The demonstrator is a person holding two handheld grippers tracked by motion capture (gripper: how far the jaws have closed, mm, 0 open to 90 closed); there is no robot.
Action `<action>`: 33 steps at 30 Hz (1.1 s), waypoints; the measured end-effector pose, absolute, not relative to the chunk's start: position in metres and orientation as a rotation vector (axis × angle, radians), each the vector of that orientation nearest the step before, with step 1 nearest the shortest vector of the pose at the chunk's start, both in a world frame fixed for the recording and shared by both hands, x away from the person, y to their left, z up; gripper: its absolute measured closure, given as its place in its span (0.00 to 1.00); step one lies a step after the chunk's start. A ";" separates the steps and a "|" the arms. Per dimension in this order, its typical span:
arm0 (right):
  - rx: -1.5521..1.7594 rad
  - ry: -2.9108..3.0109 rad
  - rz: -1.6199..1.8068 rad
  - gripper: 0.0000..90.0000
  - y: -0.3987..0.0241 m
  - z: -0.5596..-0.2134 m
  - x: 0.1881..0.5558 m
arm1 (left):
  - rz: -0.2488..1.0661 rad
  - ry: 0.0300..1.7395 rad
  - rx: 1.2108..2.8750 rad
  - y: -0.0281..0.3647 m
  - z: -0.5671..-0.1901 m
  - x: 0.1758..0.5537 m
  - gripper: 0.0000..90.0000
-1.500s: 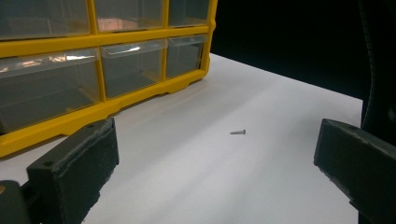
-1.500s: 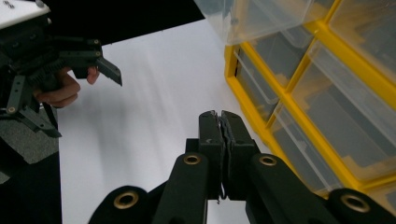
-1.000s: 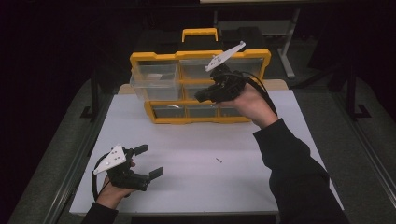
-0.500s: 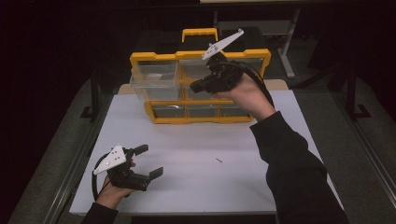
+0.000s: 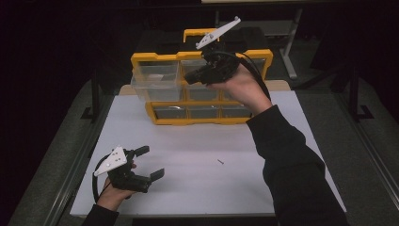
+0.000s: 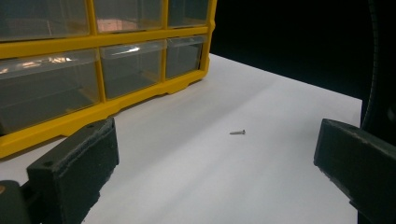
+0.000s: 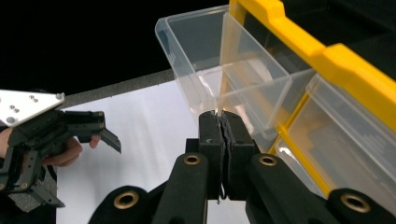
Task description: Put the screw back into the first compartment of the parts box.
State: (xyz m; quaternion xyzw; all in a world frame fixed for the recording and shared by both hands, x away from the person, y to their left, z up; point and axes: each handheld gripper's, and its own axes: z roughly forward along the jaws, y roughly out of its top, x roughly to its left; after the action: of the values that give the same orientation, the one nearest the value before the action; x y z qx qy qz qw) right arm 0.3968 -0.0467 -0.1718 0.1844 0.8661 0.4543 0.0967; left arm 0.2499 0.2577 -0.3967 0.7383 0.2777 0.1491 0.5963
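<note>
- My right claw (image 5: 188, 79), jaws pinched together, has risen toward the pulled-out clear drawer (image 5: 157, 81), upper centre; drop looks next.
- Left claw (image 5: 149, 162) gapes, idle; screw (image 5: 220, 162) waits on the surface (image 5: 197, 188).

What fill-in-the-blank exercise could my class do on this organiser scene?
1. The organiser has a frame coloured ____.
2. The pulled-out clear drawer sits in the organiser's ____ row.
3. The right hand-held gripper has its jaws ____.
4. The small metal thing lying alone on the white table is a ____.

Missing words: yellow; top; shut; screw
</note>
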 end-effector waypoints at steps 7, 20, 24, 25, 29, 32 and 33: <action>0.539 2.554 1.360 0.98 -0.037 -0.165 0.401 | 0.345 0.646 1.710 0.258 -0.397 0.250 0.00; 0.563 2.538 1.365 0.98 -0.016 -0.159 0.410 | 0.336 0.654 1.703 0.257 -0.397 0.249 0.00; 0.567 2.532 1.362 0.98 -0.011 -0.160 0.413 | 0.338 0.651 1.705 0.257 -0.397 0.249 0.00; 0.582 2.537 1.362 0.97 -0.009 -0.159 0.414 | 0.344 0.644 1.707 0.257 -0.396 0.250 0.00; 0.579 2.534 1.348 0.97 -0.002 -0.160 0.417 | 0.328 0.658 1.688 0.256 -0.397 0.249 0.00; 0.571 2.540 1.328 0.97 0.005 -0.160 0.419 | 0.331 0.656 1.688 0.257 -0.396 0.249 0.00; 0.567 2.538 1.323 0.97 0.006 -0.160 0.420 | 0.331 0.656 1.687 0.257 -0.396 0.249 0.00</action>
State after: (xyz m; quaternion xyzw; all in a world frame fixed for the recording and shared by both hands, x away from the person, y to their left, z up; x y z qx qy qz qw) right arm 0.4201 0.0062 -0.1601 0.1932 0.8644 0.4506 0.1115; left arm 0.2493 0.2566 -0.3964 0.7295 0.2836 0.1431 0.6057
